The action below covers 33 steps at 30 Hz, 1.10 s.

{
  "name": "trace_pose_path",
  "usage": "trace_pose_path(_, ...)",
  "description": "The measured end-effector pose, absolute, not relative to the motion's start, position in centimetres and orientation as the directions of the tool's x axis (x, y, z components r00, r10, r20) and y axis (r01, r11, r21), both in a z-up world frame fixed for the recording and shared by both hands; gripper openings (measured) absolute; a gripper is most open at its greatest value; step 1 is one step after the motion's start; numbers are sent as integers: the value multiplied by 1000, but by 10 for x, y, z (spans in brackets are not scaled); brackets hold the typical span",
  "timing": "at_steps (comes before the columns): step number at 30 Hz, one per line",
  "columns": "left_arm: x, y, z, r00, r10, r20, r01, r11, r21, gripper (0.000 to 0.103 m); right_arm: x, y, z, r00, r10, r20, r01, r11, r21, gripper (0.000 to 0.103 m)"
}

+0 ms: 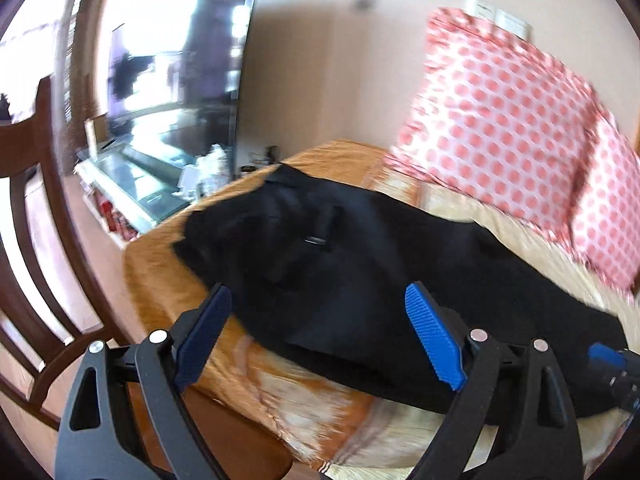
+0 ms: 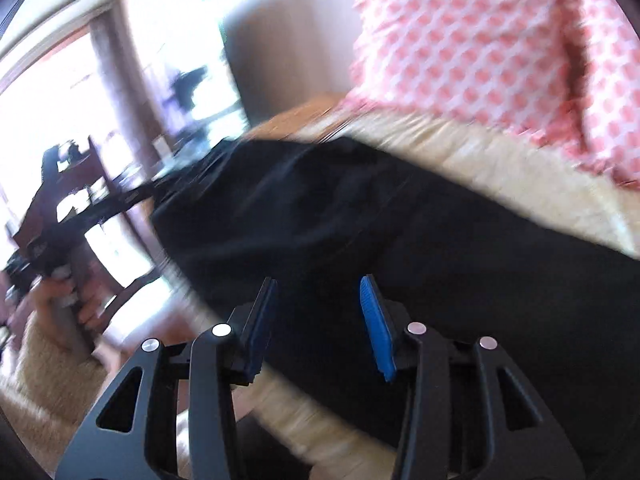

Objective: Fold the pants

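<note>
Pants [image 1: 360, 264] lie folded lengthwise on the bed [image 1: 168, 280], beside the pillow [image 1: 500, 120]. Left hand-held gripper [image 1: 320, 336] hangs wide and empty above them; right hand-held gripper [image 2: 318, 328] half open, gripping nothing. Likely next: pinch one end and fold it across

Black tongs [image 1: 320, 336] with ribbed blue pads [image 1: 434, 338].
</note>
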<state>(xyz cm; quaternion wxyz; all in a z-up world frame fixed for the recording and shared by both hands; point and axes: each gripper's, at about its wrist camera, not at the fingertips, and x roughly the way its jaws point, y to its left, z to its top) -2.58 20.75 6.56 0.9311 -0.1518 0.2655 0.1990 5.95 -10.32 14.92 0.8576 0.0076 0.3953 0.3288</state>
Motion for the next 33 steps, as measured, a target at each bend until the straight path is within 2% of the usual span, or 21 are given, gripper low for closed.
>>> trace_pose_path(2,-31,227,66,775,294,-560,-481,849,-221,89,70,-105,145,513,510,-691,-502,831,240,45)
trace_pose_path(5,-33,255,64,766,283,-577,-511,813,-280,89,84,-93,116,440,412,-798,-473,862,184,47)
trace_pose_path(8,-32,280,61,758,274,-592,-536,780,-325,89,69,-82,117,479,359,-801,-522,850,69,46)
trace_pose_path(13,-23,309,58,779,196,-596,-518,736,-435,87,71,-100,124,429,441,-789,-497,844,201,51)
trace_pose_path(18,-3,316,58,762,169,-626,-517,741,-428,86,61,-94,132,444,420,-791,-511,844,162,53)
trace_pose_path(20,3,320,53,745,155,-649,-530,728,-434,83,63,-97,123,443,423,-791,-508,845,168,53)
trace_pose_path(25,6,333,36,736,80,-672,-540,667,-512,66,78,-93,116,439,427,-791,-513,841,169,54)
trace_pose_path(29,6,335,36,728,82,-681,-551,660,-511,63,81,-93,113,439,429,-790,-512,841,172,54)
trace_pose_path(32,4,337,37,722,83,-687,-568,639,-519,50,81,-92,113,442,427,-789,-512,842,169,54)
trace_pose_path(33,2,338,37,729,73,-681,-561,634,-532,40,81,-93,112,442,427,-789,-512,842,169,54)
